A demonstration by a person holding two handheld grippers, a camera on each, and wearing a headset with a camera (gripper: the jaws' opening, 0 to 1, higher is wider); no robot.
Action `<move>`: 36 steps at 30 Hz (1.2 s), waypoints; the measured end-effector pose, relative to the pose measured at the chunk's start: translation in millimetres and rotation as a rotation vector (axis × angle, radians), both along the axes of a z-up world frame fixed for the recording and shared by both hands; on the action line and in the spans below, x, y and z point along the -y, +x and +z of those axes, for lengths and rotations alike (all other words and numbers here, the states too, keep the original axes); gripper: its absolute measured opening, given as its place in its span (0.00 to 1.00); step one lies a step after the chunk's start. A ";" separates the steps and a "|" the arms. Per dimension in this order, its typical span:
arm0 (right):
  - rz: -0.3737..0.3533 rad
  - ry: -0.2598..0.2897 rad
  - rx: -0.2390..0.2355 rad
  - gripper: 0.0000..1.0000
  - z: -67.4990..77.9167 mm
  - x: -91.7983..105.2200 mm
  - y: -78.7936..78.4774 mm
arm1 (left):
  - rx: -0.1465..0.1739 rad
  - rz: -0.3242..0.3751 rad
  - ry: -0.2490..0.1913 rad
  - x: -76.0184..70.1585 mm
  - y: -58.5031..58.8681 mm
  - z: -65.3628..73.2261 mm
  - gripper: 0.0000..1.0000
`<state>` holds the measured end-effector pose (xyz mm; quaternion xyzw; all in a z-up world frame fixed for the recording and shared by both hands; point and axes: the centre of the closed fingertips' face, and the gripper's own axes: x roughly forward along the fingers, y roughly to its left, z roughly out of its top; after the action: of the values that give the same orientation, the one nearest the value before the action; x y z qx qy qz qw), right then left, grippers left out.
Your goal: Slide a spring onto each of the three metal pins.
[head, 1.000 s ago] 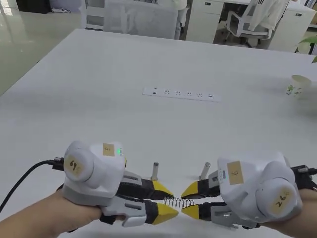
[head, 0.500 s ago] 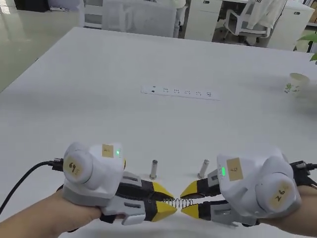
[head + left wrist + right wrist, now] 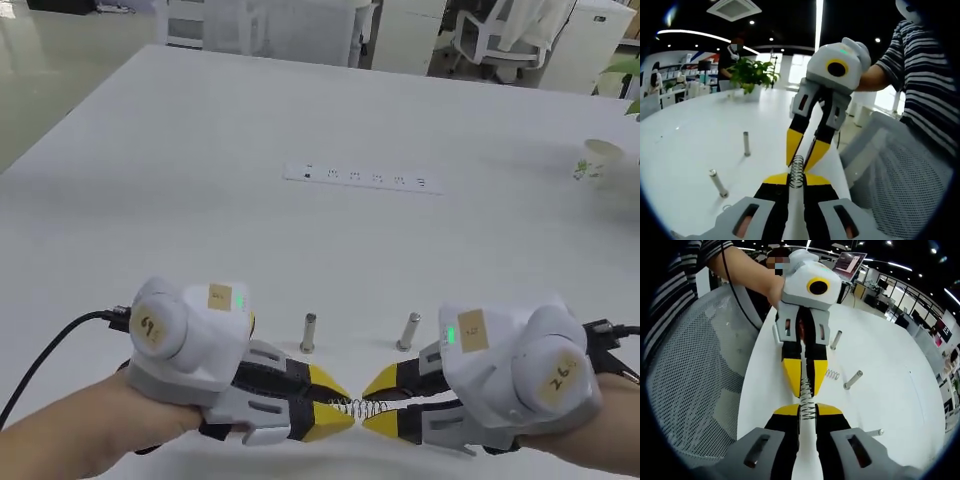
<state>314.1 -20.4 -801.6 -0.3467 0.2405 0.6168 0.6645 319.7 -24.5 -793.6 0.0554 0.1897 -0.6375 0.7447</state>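
**Three cameras meeting at the table's near edge**

The head view looked forward and down across the white table (image 3: 200, 200). The left gripper (image 3: 345, 408) and the right gripper (image 3: 367, 403) lay close under it at the bottom of the frame, and the far edge lay well off at the top. The left gripper view sat low behind its own jaws and faced the right gripper head-on at close range. The right gripper view looked the opposite way, straight at the left gripper, equally near. All three views shared the spring (image 3: 357, 407) held between the two sets of tips, the upright pins (image 3: 308, 333) near it, and the surrounding strip of tabletop.
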 end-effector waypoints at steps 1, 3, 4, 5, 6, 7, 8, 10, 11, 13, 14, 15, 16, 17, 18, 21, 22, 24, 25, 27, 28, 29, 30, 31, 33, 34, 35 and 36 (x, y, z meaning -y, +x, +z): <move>-0.001 0.000 0.000 0.09 -0.2 0.0 0.0 | 0.001 -0.001 0.000 0.0 -0.3 0.2 0.02; 0.002 0.000 -0.001 0.09 0.0 -0.1 -0.9 | -0.002 -0.005 0.000 0.2 -1.2 0.2 0.02; 0.004 -0.001 0.000 0.09 0.2 0.0 -1.5 | -0.005 -0.008 -0.002 0.2 -1.9 0.4 0.02; 0.005 -0.004 0.001 0.09 0.0 0.6 -1.7 | -0.009 -0.009 -0.006 0.5 -2.6 0.9 0.02; 0.005 -0.007 0.002 0.10 -0.3 1.3 -1.9 | -0.011 -0.011 -0.006 0.5 -3.1 1.1 0.02; 0.002 -0.012 0.003 0.11 -0.8 2.5 -1.8 | -0.008 -0.012 -0.005 0.3 -3.0 1.2 0.02; 0.000 -0.015 0.000 0.12 -1.4 3.8 -2.2 | -0.008 -0.013 -0.005 0.1 -3.1 1.3 0.02; 0.000 -0.013 -0.005 0.12 -2.0 5.9 -3.1 | -0.010 -0.015 -0.005 -0.2 -4.2 1.5 0.02; -0.003 -0.015 -0.002 0.11 -3.0 7.8 -2.7 | -0.008 -0.019 -0.002 -0.7 -5.1 1.1 0.02; -0.003 -0.022 -0.002 0.10 -4.6 10.6 -2.7 | -0.010 -0.022 0.002 -1.1 -6.2 0.5 0.02; -0.004 -0.023 -0.004 0.10 -4.8 11.0 -2.9 | -0.008 -0.022 0.005 -1.5 -6.3 0.1 0.02; -0.005 -0.024 -0.009 0.10 -5.5 11.4 -3.8 | -0.008 -0.023 0.006 -1.7 -6.6 0.1 0.02; -0.003 -0.024 -0.008 0.09 -5.6 11.7 -4.1 | -0.010 -0.023 0.005 -1.7 -6.9 0.3 0.02; 0.003 -0.024 -0.003 0.08 -5.6 11.6 -4.9 | -0.010 -0.023 0.005 -1.7 -7.0 0.4 0.02; 0.007 -0.023 -0.001 0.08 -5.6 11.3 -5.5 | -0.009 -0.023 0.006 -1.8 -6.9 0.5 0.02; 0.020 -0.029 0.014 0.08 -6.5 10.7 -5.9 | -0.010 -0.024 0.011 -2.2 -7.8 0.2 0.02; 0.026 -0.030 0.019 0.08 -6.4 10.5 -6.1 | -0.009 -0.025 0.013 -2.5 -7.8 -0.2 0.02; 0.033 -0.025 0.031 0.07 -5.1 9.9 -5.8 | -0.009 -0.022 0.015 -3.1 -7.9 -0.6 0.02; 0.037 -0.021 0.036 0.07 -4.2 9.7 -5.8 | -0.007 -0.020 0.016 -3.6 -7.6 -0.7 0.02; 0.038 -0.011 0.044 0.07 -1.2 9.3 -5.1 | -0.008 -0.016 0.014 -4.1 -7.2 0.0 0.02; 0.040 -0.001 0.053 0.07 1.7 8.9 -4.2 | -0.006 -0.013 0.013 -4.5 -6.5 0.6 0.02; 0.042 0.005 0.057 0.07 3.4 8.7 -3.9 | -0.005 -0.011 0.012 -4.7 -6.2 1.0 0.02; 0.043 0.013 0.058 0.07 6.0 8.5 -3.5 | -0.006 -0.009 0.010 -4.9 -5.9 1.6 0.02; 0.043 0.020 0.060 0.07 8.2 8.0 -3.1 | -0.006 -0.007 0.008 -5.1 -5.7 2.1 0.02; 0.048 0.037 0.064 0.07 13.7 6.5 -3.0 | -0.003 -0.006 0.007 -5.7 -5.5 2.4 0.02; 0.050 0.041 0.066 0.07 15.5 6.1 -2.7 | -0.004 -0.004 0.007 -5.9 -5.4 2.5 0.02; 0.052 0.051 0.067 0.07 18.6 4.8 -2.6 | -0.003 -0.003 0.007 -6.1 -5.1 2.4 0.02; 0.054 0.058 0.067 0.07 20.7 3.6 -2.5 | -0.003 -0.002 0.008 -6.3 -5.1 2.1 0.02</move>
<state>311.6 -24.0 -780.9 -0.3543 0.1906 0.6293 0.6649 314.6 -18.2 -791.5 0.0573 0.1934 -0.6376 0.7435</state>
